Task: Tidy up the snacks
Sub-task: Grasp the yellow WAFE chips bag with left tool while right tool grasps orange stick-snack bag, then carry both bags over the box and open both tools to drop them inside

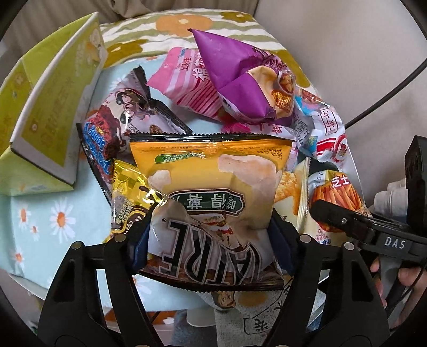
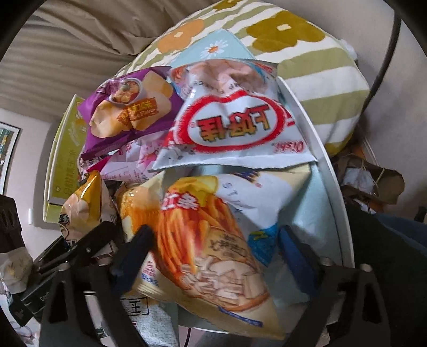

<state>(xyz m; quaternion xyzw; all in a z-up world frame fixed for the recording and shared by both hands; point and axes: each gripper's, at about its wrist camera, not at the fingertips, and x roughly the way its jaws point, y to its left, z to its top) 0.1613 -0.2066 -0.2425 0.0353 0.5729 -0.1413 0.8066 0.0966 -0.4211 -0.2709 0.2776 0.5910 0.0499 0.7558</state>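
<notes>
A pile of snack bags lies on a small round table under a daisy cloth (image 1: pixel 53 213). My left gripper (image 1: pixel 210 240) points down at a yellow chip bag (image 1: pixel 213 181), and its blue pads press on the bag's two sides. My right gripper (image 2: pixel 210 253) straddles a pale cheese-stick bag (image 2: pixel 202 240) printed with orange sticks. Its left pad touches the bag, while its right pad stands a little apart from it. In the left wrist view, the cheese-stick bag (image 1: pixel 333 192) and a right finger (image 1: pixel 333 216) show at the right.
A green box (image 1: pixel 48 106) stands open at the table's left. Behind lie a purple bag (image 1: pixel 234 74), a pink bag (image 1: pixel 181 80), a white-and-red bag (image 2: pixel 234 125) and several smaller packets. A floral cushion (image 1: pixel 181 24) lies beyond. The table rim (image 2: pixel 320 160) runs close on the right.
</notes>
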